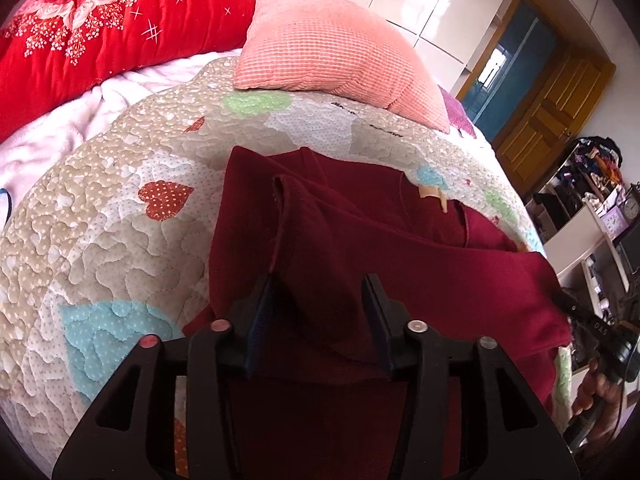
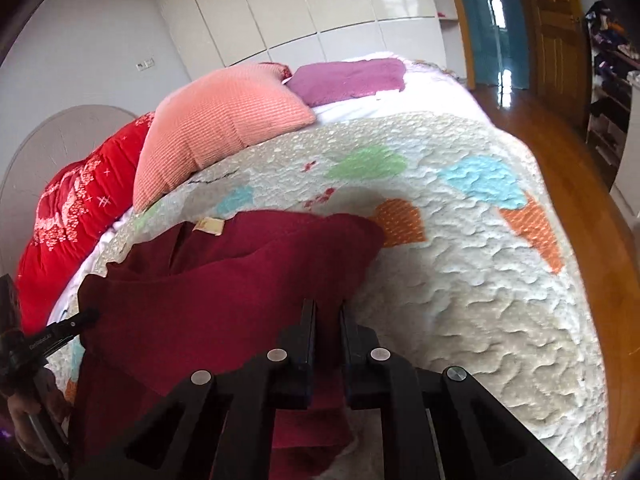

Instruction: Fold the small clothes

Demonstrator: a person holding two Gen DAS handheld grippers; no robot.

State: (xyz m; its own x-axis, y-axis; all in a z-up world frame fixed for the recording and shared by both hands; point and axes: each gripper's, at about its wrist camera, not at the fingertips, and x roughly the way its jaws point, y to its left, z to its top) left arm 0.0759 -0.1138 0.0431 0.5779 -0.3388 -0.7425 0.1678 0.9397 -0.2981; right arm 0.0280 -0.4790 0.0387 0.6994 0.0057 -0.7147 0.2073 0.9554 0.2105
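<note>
A dark red garment (image 1: 360, 240) with a tan neck label (image 1: 430, 192) lies on the quilted bedspread (image 1: 120, 240), partly folded over itself. My left gripper (image 1: 322, 280) is over the garment with its jaws open, a raised fold of the cloth between them. My right gripper (image 2: 328, 308) has its jaws nearly together on the right edge of the garment (image 2: 240, 280), pinching a lifted fold. The right gripper also shows at the right edge of the left wrist view (image 1: 560, 300).
A pink pillow (image 1: 332, 56) and a red floral duvet (image 1: 100, 32) lie at the head of the bed. A purple cloth (image 2: 348, 78) lies beyond the pillow. The bed edge drops to a wooden floor (image 2: 600, 240) on the right. Shelves (image 1: 592, 200) stand nearby.
</note>
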